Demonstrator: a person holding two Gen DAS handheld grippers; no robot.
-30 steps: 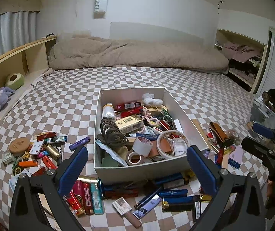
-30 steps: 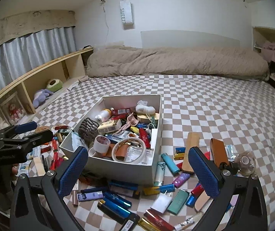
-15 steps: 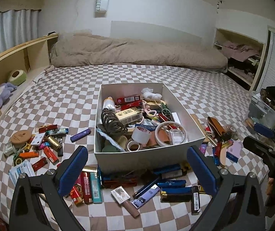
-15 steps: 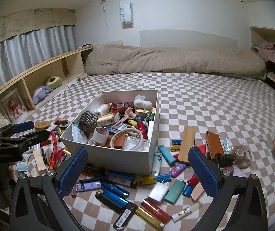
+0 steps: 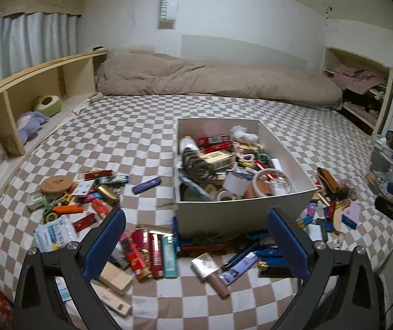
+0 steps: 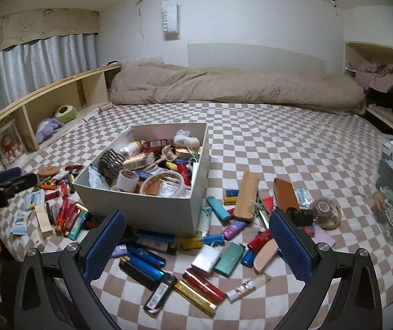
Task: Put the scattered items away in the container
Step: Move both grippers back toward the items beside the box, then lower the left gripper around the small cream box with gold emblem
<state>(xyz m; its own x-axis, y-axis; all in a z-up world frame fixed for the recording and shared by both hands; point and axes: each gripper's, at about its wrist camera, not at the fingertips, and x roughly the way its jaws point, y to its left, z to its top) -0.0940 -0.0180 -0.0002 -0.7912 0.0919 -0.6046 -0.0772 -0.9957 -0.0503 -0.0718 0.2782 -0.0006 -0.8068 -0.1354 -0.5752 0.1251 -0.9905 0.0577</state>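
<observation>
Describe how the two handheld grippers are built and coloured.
Both the left gripper and right gripper look alike: matte black angular arms with triangular cutouts and silver screw heads, ending in long blue fingers with a fine dimpled texture. No cables or markings show.

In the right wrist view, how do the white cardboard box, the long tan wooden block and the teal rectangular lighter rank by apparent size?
1. White cardboard box, clearly largest.
2. Long tan wooden block.
3. Teal rectangular lighter, smallest, though it lies nearer the camera.
</observation>
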